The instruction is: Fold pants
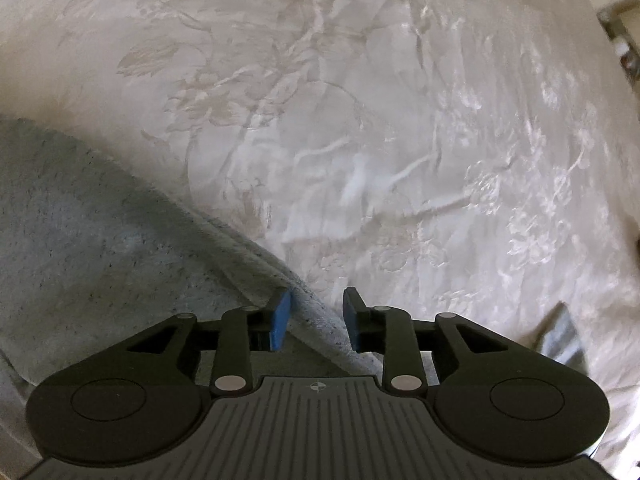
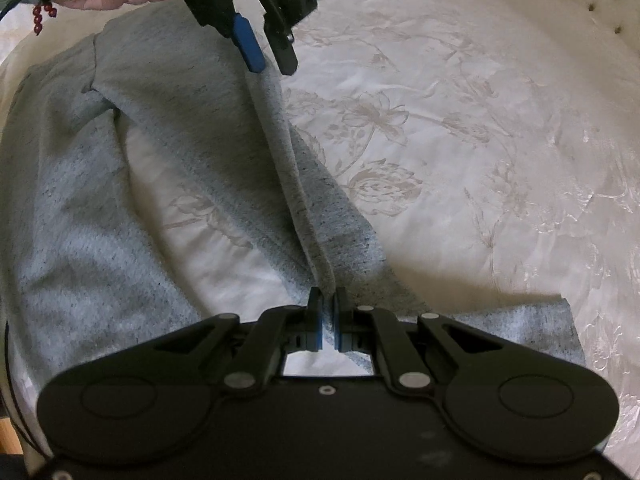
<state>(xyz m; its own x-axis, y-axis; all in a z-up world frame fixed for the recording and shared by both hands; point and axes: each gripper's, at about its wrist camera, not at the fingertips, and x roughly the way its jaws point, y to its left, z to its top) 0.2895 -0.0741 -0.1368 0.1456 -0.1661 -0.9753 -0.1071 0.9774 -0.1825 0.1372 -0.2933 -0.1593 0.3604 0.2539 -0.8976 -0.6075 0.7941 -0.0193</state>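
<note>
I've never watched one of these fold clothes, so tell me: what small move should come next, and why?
Probably closing the left tongs on the raised edge of the grey pants. They stand open with that fabric ridge running between them, while the right tongs are already shut on the same leg farther along. With both ends pinched, the leg could be lifted and folded over the bedspread.

The grey heathered knit pants (image 2: 80,216) lie spread on the cream floral-embossed bedspread (image 2: 460,128), one leg running from the left hand-held gripper (image 2: 272,62) at the far end to the right hand-held gripper (image 2: 328,312) nearest.
</note>
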